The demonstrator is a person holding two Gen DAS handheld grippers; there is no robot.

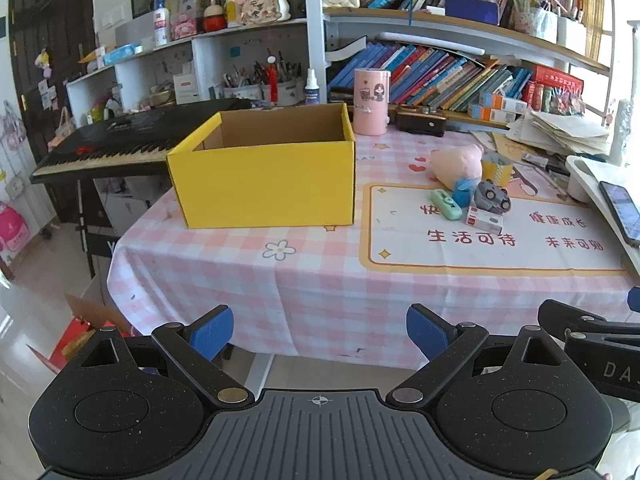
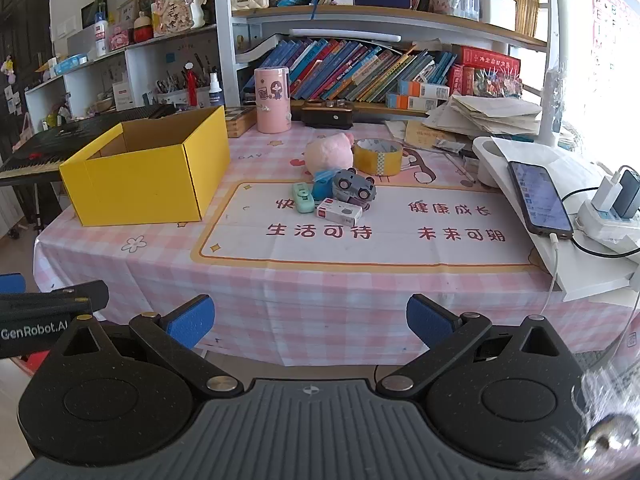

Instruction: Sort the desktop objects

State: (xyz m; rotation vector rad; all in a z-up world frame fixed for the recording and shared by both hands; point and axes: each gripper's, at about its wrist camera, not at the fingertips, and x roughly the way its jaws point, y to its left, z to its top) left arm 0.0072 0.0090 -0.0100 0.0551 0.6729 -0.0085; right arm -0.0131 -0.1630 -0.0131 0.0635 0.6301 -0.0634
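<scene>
Both grippers, left [image 1: 319, 332] and right [image 2: 310, 320], gaping, empty; pink checked tablecloth [image 2: 340, 292], yellow box [image 2: 148, 168], bookshelves [image 2: 360, 68] behind.

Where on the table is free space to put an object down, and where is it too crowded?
Free: the checked cloth between the yellow box and the table's near edge, and the printed mat's front part below its red characters. Crowded: the pile of pink plush, tape roll, grey toy car and small white box; also the right side around the phone.
</scene>
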